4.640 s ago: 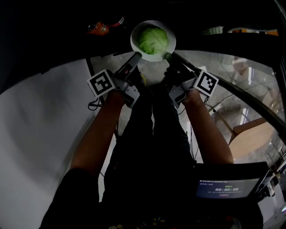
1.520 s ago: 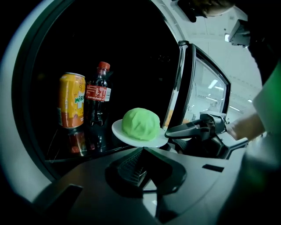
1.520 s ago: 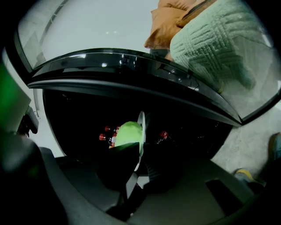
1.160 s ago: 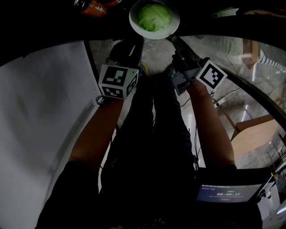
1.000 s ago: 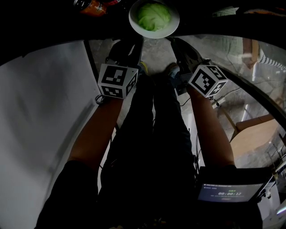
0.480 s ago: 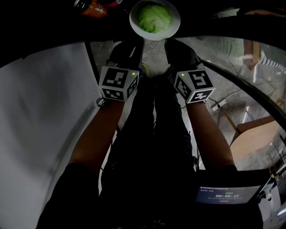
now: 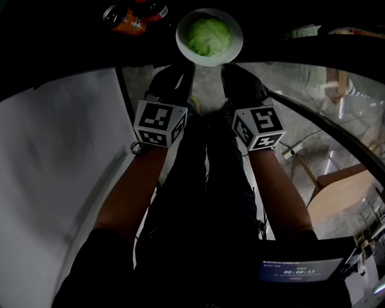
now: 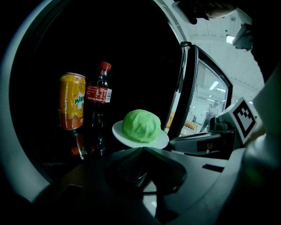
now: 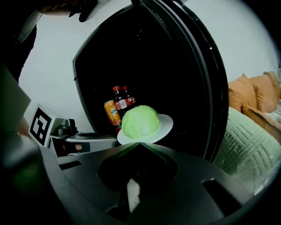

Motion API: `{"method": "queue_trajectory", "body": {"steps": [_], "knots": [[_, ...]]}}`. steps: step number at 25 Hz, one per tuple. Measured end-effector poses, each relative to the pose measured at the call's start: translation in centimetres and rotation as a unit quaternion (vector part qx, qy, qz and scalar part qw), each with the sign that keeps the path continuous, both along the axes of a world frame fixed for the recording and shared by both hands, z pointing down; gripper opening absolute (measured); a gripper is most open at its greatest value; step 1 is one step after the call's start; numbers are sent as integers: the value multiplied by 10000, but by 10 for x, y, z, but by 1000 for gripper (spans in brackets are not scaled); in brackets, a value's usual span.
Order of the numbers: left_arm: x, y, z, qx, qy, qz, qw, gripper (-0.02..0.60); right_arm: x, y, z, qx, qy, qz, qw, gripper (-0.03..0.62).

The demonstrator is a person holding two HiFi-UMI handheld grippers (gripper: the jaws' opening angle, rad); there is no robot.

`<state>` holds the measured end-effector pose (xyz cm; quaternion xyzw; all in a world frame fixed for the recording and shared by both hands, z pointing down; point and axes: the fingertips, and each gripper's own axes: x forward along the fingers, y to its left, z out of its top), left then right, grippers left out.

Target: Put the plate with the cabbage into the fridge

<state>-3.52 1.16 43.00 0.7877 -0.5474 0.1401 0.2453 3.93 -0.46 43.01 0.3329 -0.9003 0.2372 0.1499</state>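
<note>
1. One open, dark fridge (image 9: 131, 52) is faced.
2. Left claw (image 8: 142, 149) and right claw (image 9: 139, 144) are closed together, empty, just short of the round white plate (image 8: 119, 132).
3. That plate is placed inside the fridge.
4. A pale green cabbage (image 8: 141, 126) is carried on it.
5. A red-capped bottle (image 8: 99, 101) and orange can (image 8: 72, 101) are stood behind.

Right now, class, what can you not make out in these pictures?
What the plate rests on: all views, fridge too dark.
Part of the bottle: head view, cut by top edge.
Digits on the screen: head view, too small.
Rest of the can label: left gripper view, curves away.
</note>
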Motion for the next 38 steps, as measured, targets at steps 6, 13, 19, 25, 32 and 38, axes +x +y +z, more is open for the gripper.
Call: {"method": "queue_trajectory", "body": {"steps": [6,13,19,25,32,38], "knots": [[-1,-11,1,11,51,-10,10000,3,-1,-12,1,43,-15,88,10000,6],[-3,-25,0,-110,91,-98,9999,3,-5,-26,1,77,-54,171,9998,6],[-2,-32,-4,-210,196,-223,9993,3,-9,-33,-1,111,-77,190,9997,6],[-4,-36,-4,-298,228,-335,9987,3,-10,-38,-1,114,-77,225,9997,6],[-7,-45,-3,-378,227,-367,9984,3,-14,-47,0,58,-83,281,9996,6],[-8,-47,-2,-365,242,-422,9981,3,-15,-51,0,58,-114,291,9995,6]]}}
